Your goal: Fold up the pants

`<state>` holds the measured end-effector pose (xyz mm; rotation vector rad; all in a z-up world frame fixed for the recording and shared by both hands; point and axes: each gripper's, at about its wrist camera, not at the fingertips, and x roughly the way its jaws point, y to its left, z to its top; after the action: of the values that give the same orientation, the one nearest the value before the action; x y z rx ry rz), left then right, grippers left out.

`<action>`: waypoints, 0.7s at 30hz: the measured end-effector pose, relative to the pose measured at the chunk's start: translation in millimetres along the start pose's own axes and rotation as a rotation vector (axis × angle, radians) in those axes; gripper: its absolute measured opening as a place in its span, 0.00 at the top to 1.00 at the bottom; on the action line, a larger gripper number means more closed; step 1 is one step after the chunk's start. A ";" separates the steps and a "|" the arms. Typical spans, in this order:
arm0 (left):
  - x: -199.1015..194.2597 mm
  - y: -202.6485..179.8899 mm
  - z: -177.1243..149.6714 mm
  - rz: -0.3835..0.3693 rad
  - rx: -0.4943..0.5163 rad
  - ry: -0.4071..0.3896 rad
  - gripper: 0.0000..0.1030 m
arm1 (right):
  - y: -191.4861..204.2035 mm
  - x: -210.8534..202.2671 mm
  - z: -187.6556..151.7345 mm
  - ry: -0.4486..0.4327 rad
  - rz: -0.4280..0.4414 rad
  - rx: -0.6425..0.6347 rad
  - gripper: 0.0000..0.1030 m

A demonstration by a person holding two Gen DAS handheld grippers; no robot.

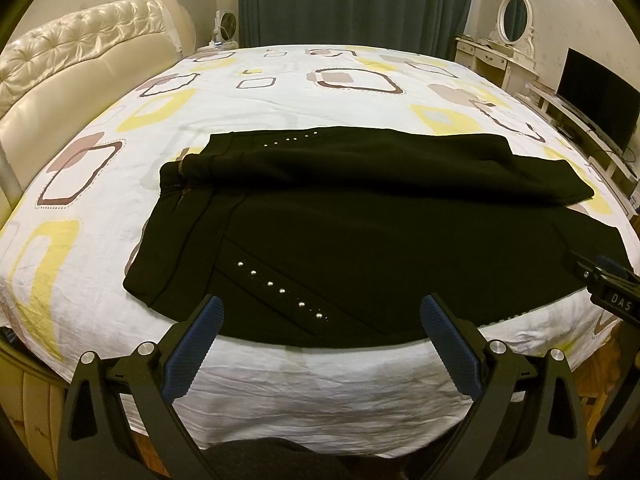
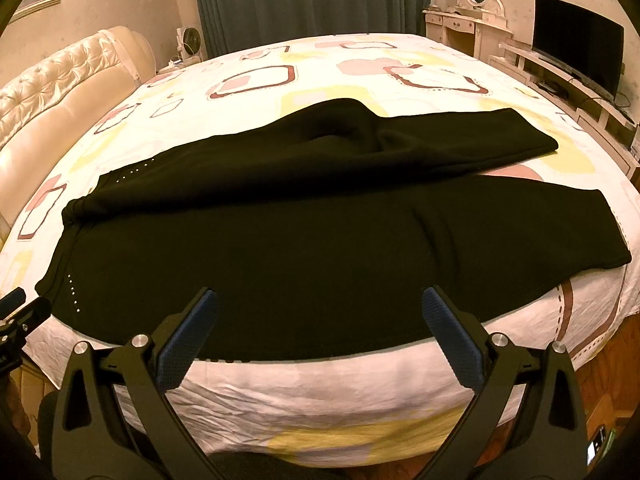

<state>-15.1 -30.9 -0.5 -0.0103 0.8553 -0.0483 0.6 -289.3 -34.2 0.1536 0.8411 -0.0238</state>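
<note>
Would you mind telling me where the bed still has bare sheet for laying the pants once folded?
The black pants cover the near edge. Bare patterned sheet lies beyond them up to the curtain, and a strip runs between the waistband and the tufted headboard. Both the left gripper and right gripper hover open at the crowded near edge.

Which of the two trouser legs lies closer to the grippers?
The near leg, the flat one along the bed's front edge, just beyond both open grippers. The far leg lies behind it, rumpled and humped.
</note>
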 end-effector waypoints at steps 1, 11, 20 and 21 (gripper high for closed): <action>0.0 0.0 0.0 0.001 0.001 0.000 0.05 | -0.6 0.7 0.2 0.002 0.001 0.001 0.02; -0.1 0.0 -0.1 0.000 0.001 0.000 0.05 | -1.0 1.7 0.1 0.004 0.002 0.002 0.02; 0.0 -0.2 0.0 0.001 0.000 0.000 0.05 | -1.5 2.4 -0.1 0.006 0.002 0.002 0.02; 0.0 -0.2 -0.2 0.001 0.001 0.001 0.05 | -1.4 3.0 -0.1 0.007 0.002 0.002 0.02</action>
<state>-15.2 -31.1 -0.6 -0.0093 0.8559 -0.0477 2.4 -290.6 -36.6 0.1560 0.8477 -0.0220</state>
